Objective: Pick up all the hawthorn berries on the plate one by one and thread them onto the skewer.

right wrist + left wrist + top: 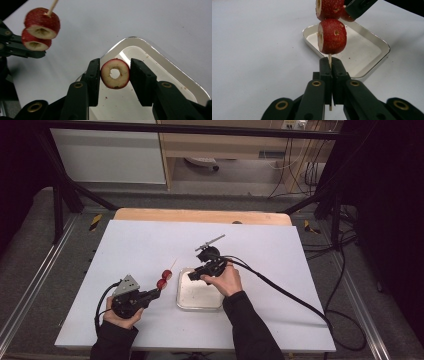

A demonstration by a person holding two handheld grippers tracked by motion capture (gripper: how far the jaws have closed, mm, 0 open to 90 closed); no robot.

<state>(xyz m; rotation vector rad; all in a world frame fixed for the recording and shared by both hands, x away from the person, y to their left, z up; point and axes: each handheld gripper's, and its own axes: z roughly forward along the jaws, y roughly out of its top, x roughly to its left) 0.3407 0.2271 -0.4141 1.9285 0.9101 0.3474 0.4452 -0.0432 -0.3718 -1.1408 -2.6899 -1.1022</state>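
My left gripper [156, 292] lies low at the front left, shut on the bare lower end of a thin wooden skewer [330, 60]. Two red strawberry pieces [164, 278] are threaded on the skewer; the lower piece [332, 36] sits just beyond the jaws, and a second [329, 8] is above it. My right gripper [192, 276] hovers over the left end of the white metal tray [200, 308]. It is shut on a ring-shaped strawberry slice [115, 73] with a hole through its middle, held clear of the tray floor [130, 105]. The skewered pieces [41, 28] hang to the upper left in the right gripper view.
A white sheet [150, 245] covers the table, with a wooden edge [200, 215] at the back. The right gripper's black cable [290, 295] trails off to the right. Black frame posts [57, 205] and floor cables [345, 270] flank the table.
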